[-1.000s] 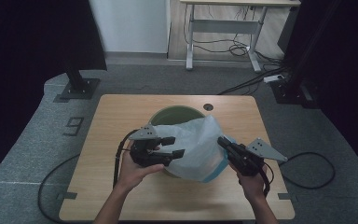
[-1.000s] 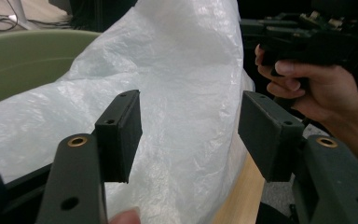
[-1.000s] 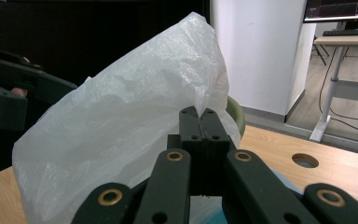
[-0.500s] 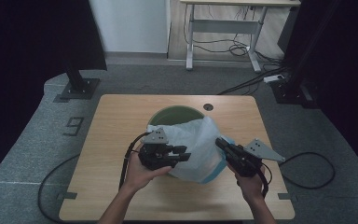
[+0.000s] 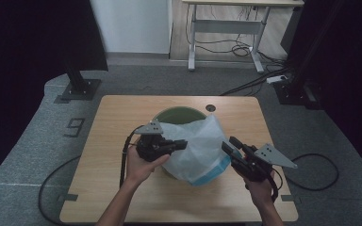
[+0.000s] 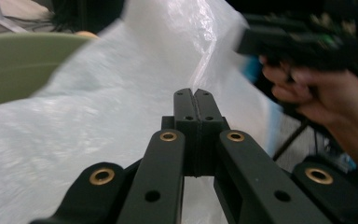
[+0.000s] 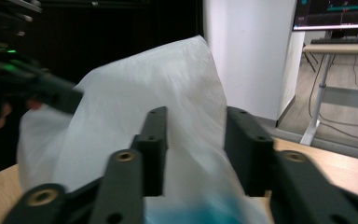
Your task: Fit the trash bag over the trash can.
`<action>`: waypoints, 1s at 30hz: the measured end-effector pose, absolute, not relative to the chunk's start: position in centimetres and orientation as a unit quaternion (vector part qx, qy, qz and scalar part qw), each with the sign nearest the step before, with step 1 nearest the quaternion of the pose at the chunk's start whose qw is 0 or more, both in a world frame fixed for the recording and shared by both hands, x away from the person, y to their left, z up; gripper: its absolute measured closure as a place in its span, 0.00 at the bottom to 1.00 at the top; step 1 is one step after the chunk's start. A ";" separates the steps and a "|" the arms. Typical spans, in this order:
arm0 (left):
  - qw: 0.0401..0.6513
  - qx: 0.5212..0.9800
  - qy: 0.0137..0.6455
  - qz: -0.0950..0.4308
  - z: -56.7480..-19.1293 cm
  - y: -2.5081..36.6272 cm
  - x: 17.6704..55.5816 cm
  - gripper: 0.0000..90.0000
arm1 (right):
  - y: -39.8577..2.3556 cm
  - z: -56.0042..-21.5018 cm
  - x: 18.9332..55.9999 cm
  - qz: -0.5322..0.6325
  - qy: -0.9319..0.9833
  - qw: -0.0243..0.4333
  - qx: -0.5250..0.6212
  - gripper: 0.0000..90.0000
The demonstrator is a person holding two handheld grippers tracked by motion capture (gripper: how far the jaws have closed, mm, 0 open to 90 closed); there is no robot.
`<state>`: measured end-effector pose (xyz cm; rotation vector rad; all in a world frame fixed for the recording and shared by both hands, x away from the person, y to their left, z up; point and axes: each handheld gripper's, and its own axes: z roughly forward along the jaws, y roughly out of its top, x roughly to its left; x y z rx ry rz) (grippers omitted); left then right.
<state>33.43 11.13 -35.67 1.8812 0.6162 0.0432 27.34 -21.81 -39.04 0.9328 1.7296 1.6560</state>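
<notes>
Thin white plastic bag [image 5: 195, 146] draped over the green bin [image 5: 176, 115] mid-table: light, floppy, slippery film, tears if yanked. Best held at a pinched fold near the rim, not the slack middle.

Left gripper [image 5: 181, 143] has just been closing; its jaws sit together on a crease of the bag (film caught between, by the left gripper view).

Right gripper [image 5: 230, 145] has just been opening; its jaws stand apart astride the bag's edge, pads off it.

The bin's near side and inside are hidden under the bag; the blue band [image 5: 214, 170] low on the bag is hard to identify, and the right gripper view is blurred.
</notes>
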 end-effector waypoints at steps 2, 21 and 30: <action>0.553 0.787 0.272 0.019 -35.6 11.7 33.8 1.00 | -22.3 -39.2 26.6 0.625 0.638 0.284 0.349 0.55; 0.563 0.768 0.305 0.005 -36.0 13.4 34.7 1.00 | -22.9 -42.5 22.6 0.614 0.646 0.259 0.371 0.55; 0.562 0.767 0.310 0.006 -36.0 13.4 34.8 1.00 | -20.6 -42.4 24.9 0.630 0.643 0.235 0.368 0.64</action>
